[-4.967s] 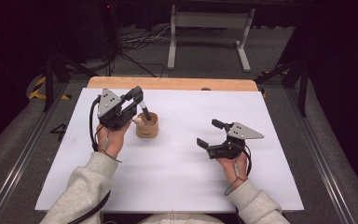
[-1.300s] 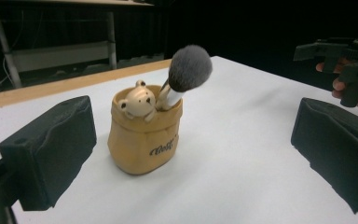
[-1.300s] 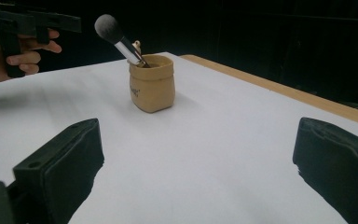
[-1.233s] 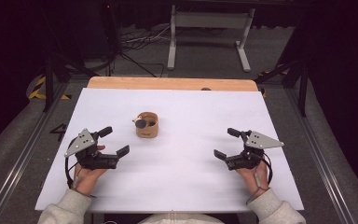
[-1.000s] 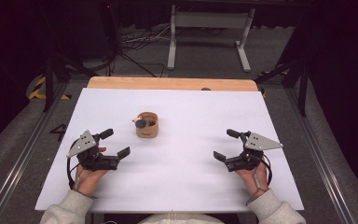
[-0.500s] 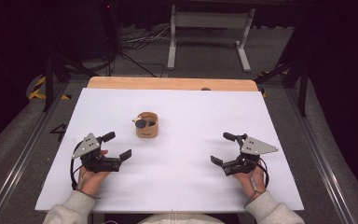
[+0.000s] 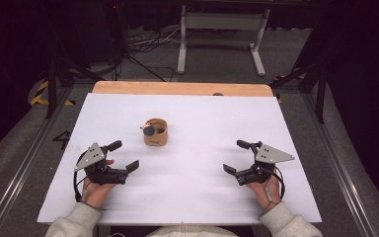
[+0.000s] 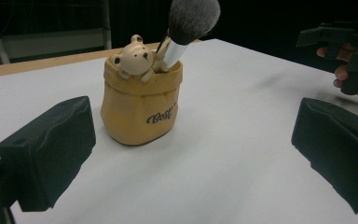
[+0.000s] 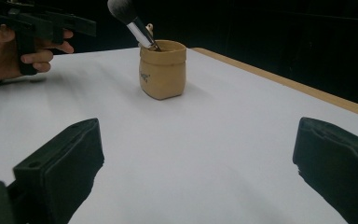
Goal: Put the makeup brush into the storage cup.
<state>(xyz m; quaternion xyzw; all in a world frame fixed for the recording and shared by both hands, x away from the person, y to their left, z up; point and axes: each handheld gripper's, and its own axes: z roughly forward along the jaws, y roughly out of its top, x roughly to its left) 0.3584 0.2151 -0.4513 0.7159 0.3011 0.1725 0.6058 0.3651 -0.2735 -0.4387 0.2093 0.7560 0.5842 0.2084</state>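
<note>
A small tan sack-shaped holder (image 7: 155, 132) (image 8: 141, 103) (image 9: 162, 69) with a bear figure on its rim stands upright on the white table (image 7: 197, 123), a little left of centre. A makeup brush (image 7: 149, 131) (image 8: 186, 25) (image 9: 129, 19) with a dark bristle head leans in it, bristles up. My left gripper (image 7: 123, 156) (image 8: 191, 156) rests open near the front left, nearer than the holder, nothing between its jaws. At the front right sits my right gripper (image 7: 236, 157) (image 9: 196, 175), open and empty too.
A strip of bare wood (image 7: 177, 88) runs along the table's far edge. Beyond it stand a metal frame (image 7: 222, 29) and cables on a dark floor. Metal rails (image 7: 24, 168) flank the table on both sides.
Five seconds ago my left gripper was at the holder; it has since drawn back to the front left. In the last second both grippers sank slightly toward the front edge.
</note>
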